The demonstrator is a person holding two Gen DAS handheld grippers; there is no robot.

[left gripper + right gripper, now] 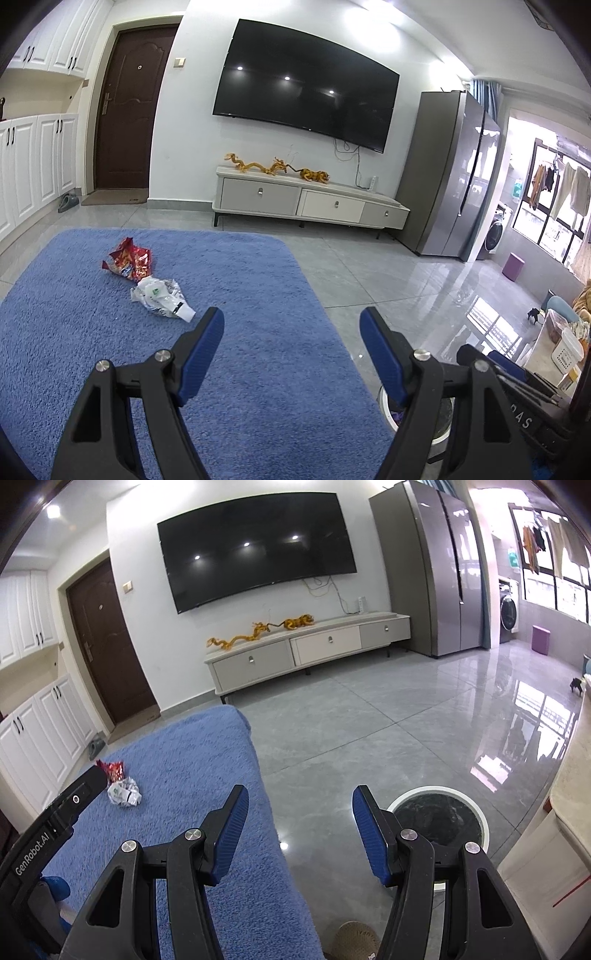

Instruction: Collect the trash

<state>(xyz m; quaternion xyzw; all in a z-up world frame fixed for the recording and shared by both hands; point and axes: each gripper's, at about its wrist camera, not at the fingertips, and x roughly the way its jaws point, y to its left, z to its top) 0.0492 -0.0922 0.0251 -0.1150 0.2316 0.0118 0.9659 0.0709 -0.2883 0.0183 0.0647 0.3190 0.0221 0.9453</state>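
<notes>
Grey glossy floor tiles (369,720) run out to a television (306,81) on the wall and a low cabinet (310,203) beneath it, and a blue rug (240,369) fills the near ground. Two pieces of trash lie on the rug's far left part, touching or nearly so: a red snack wrapper (129,260) and, just nearer, a crumpled white bag (160,297). A round bin (439,819) with a white rim and dark liner stands on the tiles just off the rug's right edge, likely put there so each piece has only a short trip. The left gripper (291,354) has its jaws spread wide with nothing between them, its left fingertip near the white bag, which suits a first reach for that piece. The right gripper (299,830) is also parted and empty, over the rug's edge beside the bin. Neither piece looks collected yet; both should crush easily under the pads.
</notes>
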